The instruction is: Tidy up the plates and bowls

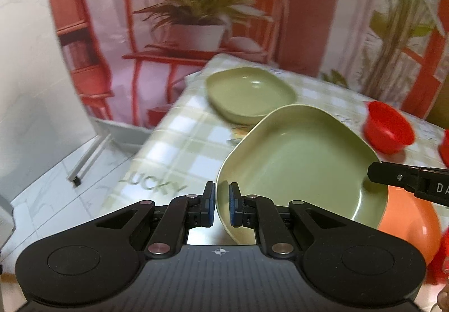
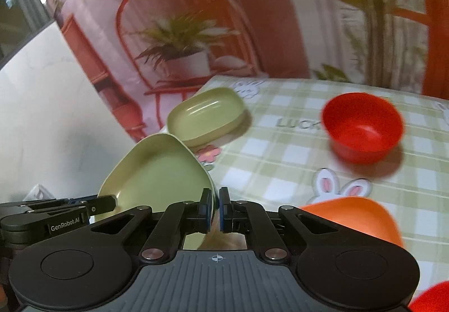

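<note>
A green plate (image 1: 303,160) is lifted and tilted above the table. My left gripper (image 1: 222,206) is shut on its left rim. My right gripper (image 2: 215,208) is shut on its right rim; the plate also shows in the right wrist view (image 2: 157,171). The right gripper's finger enters the left wrist view at the right (image 1: 409,180); the left gripper shows in the right wrist view (image 2: 105,204). A second green plate (image 1: 252,93) lies on the table behind, also seen from the right wrist (image 2: 206,115). An orange plate (image 1: 409,225) lies below the held one.
A red bowl (image 2: 362,126) stands on the checked tablecloth (image 2: 280,149), also in the left wrist view (image 1: 388,126). More red shows at the right edge (image 1: 444,143) and bottom right (image 2: 432,299). A white board (image 1: 25,73) stands left of the table.
</note>
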`<action>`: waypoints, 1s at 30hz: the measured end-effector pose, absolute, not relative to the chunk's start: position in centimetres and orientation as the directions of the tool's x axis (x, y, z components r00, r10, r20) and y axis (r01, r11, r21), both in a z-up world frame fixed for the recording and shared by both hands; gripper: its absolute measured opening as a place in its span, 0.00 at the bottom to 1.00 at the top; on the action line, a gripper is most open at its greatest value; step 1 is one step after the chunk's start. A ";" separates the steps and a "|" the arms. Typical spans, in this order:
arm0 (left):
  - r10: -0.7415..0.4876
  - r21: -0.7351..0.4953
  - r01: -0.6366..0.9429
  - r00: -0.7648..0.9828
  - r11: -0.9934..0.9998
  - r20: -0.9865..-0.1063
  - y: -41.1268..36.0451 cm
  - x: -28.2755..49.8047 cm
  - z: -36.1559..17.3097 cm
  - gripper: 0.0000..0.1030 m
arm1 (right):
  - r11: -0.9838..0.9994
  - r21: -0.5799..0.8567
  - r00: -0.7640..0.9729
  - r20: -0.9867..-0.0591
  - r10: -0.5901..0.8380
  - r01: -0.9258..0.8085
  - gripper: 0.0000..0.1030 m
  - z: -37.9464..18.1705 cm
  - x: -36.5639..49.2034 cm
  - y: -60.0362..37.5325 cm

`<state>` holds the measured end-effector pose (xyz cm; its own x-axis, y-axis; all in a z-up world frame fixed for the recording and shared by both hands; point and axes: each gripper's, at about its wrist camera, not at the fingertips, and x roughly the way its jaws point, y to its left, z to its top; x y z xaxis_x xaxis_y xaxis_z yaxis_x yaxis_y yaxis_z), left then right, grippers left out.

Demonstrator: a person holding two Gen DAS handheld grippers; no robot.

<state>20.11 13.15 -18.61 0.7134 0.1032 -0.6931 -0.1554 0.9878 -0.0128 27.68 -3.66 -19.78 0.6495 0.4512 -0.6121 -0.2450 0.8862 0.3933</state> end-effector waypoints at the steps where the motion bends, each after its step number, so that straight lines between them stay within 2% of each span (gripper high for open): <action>1: 0.093 -0.014 -0.143 0.715 0.990 -0.693 12.6 20.1 -18.6 0.11 | 0.888 0.395 0.656 -0.609 0.445 -0.235 0.05 -19.8 27.5 -4.4; 13: -0.029 -0.013 0.028 0.713 1.000 -0.700 4.5 20.5 -19.4 0.11 | 0.900 0.430 0.710 -0.611 0.350 -0.074 0.05 -20.8 26.2 -13.0; 30: -0.047 0.014 0.085 0.666 0.996 -0.744 0.3 22.3 -21.7 0.11 | 0.919 0.388 0.701 -0.637 0.320 -0.067 0.05 -21.5 24.0 -16.7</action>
<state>22.28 0.28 -21.72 0.6664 -0.0467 -0.7442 0.0855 0.9962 0.0140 23.96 -16.67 -21.46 0.7015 0.3201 -0.6367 -0.0673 0.9192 0.3880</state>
